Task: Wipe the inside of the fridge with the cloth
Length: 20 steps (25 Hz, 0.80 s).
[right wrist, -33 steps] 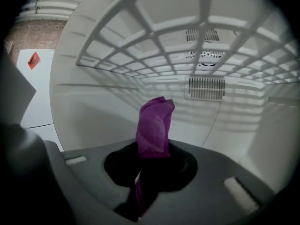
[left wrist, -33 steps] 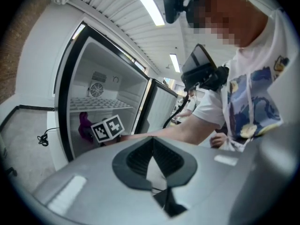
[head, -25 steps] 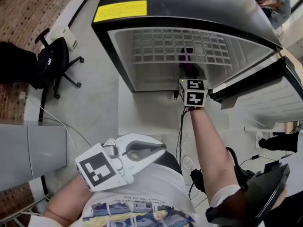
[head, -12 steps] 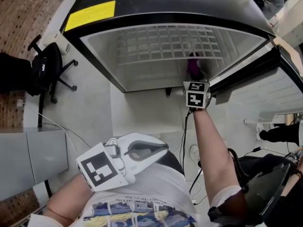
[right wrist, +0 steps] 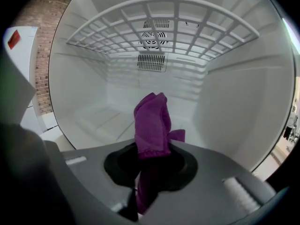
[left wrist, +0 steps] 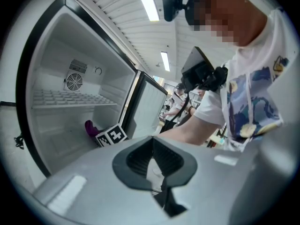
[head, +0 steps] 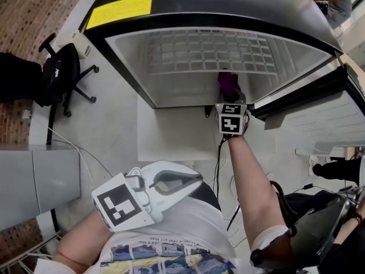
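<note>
A small black fridge stands open, its white inside crossed by a wire shelf. My right gripper reaches into the lower right of the opening, shut on a purple cloth that sticks up between its jaws. The purple cloth shows just past the marker cube in the head view, and the cloth appears low inside the fridge in the left gripper view. My left gripper hangs close to my body, well back from the fridge, jaws closed with nothing between them.
The fridge door hangs open at the right. A black office chair stands on the floor at the left, a grey cabinet nearer me. Cables trail on the floor. People stand in the background.
My right gripper with the cloth has shifted slightly left and a little nearer the fridge's front edge. The left gripper has stayed put.
</note>
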Each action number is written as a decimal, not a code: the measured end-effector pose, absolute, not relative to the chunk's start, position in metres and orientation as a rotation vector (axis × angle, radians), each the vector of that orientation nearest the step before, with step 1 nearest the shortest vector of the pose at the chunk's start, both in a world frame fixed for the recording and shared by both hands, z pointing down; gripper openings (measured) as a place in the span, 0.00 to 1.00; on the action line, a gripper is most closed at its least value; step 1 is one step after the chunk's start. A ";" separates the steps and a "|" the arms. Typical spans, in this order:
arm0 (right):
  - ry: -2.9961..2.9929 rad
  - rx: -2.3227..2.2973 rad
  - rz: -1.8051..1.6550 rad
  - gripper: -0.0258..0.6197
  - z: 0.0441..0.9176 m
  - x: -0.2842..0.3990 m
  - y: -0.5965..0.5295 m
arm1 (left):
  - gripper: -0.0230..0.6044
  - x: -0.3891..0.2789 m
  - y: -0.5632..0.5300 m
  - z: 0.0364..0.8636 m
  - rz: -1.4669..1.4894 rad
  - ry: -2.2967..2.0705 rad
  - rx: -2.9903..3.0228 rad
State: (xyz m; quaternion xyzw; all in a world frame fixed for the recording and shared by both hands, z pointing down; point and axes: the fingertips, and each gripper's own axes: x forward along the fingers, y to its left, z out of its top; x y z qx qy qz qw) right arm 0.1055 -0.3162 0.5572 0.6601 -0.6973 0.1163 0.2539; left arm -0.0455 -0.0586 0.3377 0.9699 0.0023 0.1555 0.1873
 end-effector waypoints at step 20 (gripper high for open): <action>-2.087 1.582 0.297 0.12 0.559 -0.018 -0.318 | 0.05 -0.083 -0.054 0.334 0.395 -0.170 2.725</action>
